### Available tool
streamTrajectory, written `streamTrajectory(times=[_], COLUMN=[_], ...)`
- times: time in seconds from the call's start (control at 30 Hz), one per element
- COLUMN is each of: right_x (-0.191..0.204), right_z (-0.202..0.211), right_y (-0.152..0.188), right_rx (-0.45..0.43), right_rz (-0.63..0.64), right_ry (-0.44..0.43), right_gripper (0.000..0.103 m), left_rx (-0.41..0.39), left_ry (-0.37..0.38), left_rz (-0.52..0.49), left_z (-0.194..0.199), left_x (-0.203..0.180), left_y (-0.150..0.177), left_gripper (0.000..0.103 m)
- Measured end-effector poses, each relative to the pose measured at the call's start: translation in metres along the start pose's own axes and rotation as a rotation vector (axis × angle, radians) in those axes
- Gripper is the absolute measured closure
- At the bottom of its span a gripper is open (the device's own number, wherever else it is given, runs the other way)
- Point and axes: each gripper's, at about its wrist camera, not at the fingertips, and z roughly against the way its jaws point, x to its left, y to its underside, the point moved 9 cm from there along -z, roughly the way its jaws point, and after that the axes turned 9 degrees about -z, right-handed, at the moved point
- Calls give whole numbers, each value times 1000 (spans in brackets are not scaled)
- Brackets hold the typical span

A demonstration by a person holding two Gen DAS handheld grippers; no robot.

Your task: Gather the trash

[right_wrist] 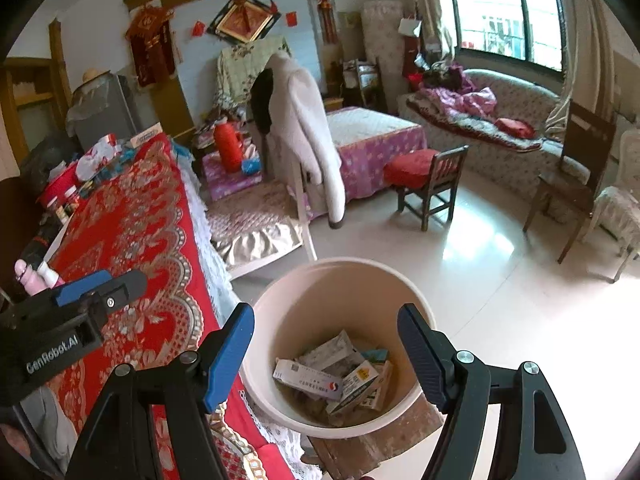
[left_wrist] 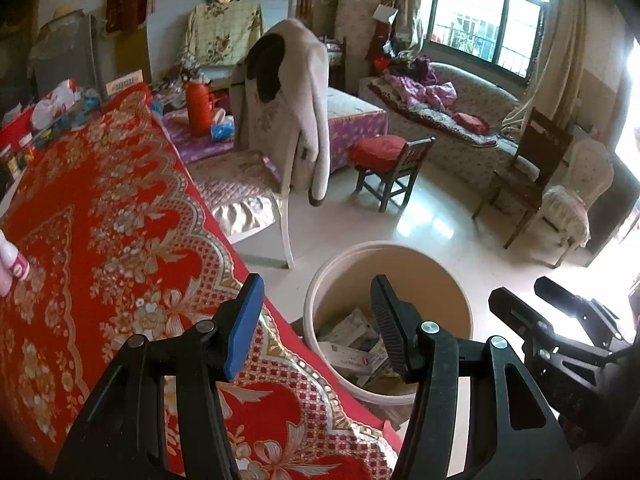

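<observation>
A cream round bin stands on the floor beside the table with the red patterned cloth. Several flattened cartons and paper scraps lie inside the bin; they also show in the left wrist view. My right gripper is open and empty, hovering above the bin mouth. My left gripper is open and empty over the table edge next to the bin. The right gripper shows at the right of the left wrist view; the left gripper shows at the left of the right wrist view.
A pink bottle stands at the table's left side. Bags, jars and boxes crowd the table's far end. A chair draped with a beige coat stands behind the bin. A small wooden chair with a red cushion stands on the glossy floor.
</observation>
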Motion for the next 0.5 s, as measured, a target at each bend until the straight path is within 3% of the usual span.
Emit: streamTrajectory(times=[0.27, 0.5], right_x=[-1, 1], right_z=[16, 19], right_y=[-10, -11], right_rx=[-60, -62], right_rz=[-10, -17], right_ry=[38, 33], right_gripper=[31, 31], left_rx=[-38, -52], left_ry=[1, 6], left_rz=[-42, -57], left_z=[13, 19], left_x=[-5, -8], left_y=[-3, -2], left_gripper=[49, 49])
